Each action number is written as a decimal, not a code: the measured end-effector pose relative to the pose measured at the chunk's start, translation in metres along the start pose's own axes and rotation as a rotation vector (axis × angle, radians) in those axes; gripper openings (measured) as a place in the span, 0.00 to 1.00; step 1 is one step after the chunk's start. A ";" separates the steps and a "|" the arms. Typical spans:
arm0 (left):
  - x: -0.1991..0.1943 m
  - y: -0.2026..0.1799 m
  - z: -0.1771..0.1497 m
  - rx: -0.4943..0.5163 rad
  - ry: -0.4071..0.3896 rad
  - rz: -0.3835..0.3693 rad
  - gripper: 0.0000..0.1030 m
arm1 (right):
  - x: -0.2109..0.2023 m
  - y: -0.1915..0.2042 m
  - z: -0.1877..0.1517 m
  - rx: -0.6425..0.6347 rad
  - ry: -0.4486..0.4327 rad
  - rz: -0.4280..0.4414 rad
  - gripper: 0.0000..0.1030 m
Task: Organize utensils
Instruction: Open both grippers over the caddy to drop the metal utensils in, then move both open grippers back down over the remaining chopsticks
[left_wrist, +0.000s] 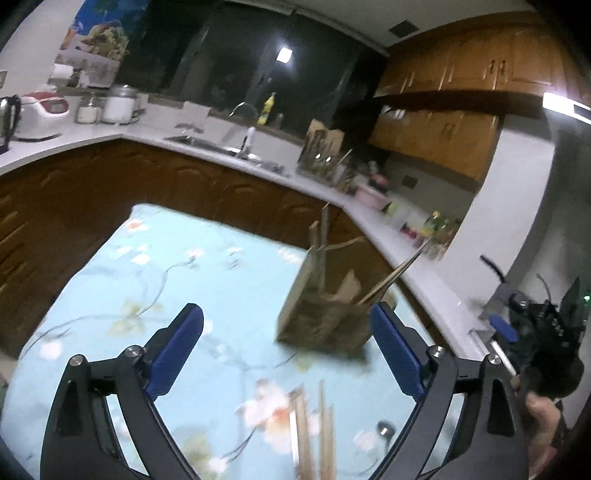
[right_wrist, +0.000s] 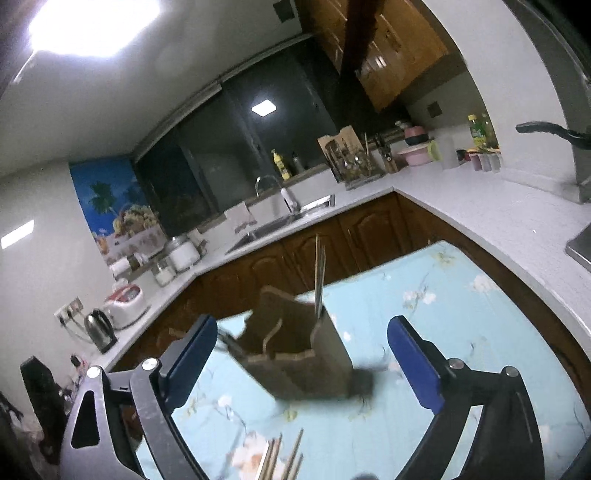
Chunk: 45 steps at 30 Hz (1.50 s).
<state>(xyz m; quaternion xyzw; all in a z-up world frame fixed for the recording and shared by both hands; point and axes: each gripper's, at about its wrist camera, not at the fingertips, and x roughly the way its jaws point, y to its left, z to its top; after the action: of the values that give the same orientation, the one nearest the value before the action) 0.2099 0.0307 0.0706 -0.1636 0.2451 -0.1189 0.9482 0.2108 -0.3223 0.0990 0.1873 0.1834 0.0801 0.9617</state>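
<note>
loose chopsticks (left_wrist: 314, 435) nearest | left gripper (left_wrist: 288, 354) jaws wide, raised | holder (left_wrist: 325, 314) ahead

You have 1 wooden utensil holder (left_wrist: 325, 317) standing on the 1 floral tablecloth (left_wrist: 207, 266). From the right wrist view, 2 thin sticks (right_wrist: 318, 280) rise from its far corner; the left wrist view shows 1 pair of chopsticks (left_wrist: 397, 275) leaning out of it, though blur keeps you from counting more inside. Loose chopsticks (left_wrist: 314, 435) lie near the bottom edge, roughly 4, too smeared for a firm count. 1 spoon bowl (left_wrist: 386, 430) shows beside them. 2 grippers are in view: left gripper (left_wrist: 286, 354) and right gripper (right_wrist: 301, 354).
</note>
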 end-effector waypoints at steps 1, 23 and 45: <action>-0.002 0.004 -0.005 0.000 0.010 0.012 0.91 | -0.003 0.001 -0.005 -0.006 0.010 -0.002 0.92; 0.067 -0.013 -0.094 0.176 0.410 0.174 0.90 | -0.016 -0.012 -0.096 0.013 0.248 -0.112 0.95; 0.081 0.018 -0.100 0.100 0.506 0.165 0.77 | 0.073 0.012 -0.121 -0.049 0.470 -0.024 0.54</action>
<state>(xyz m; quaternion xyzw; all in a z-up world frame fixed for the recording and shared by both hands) 0.2310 -0.0025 -0.0527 -0.0611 0.4805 -0.0906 0.8702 0.2305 -0.2554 -0.0240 0.1379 0.4026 0.1145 0.8977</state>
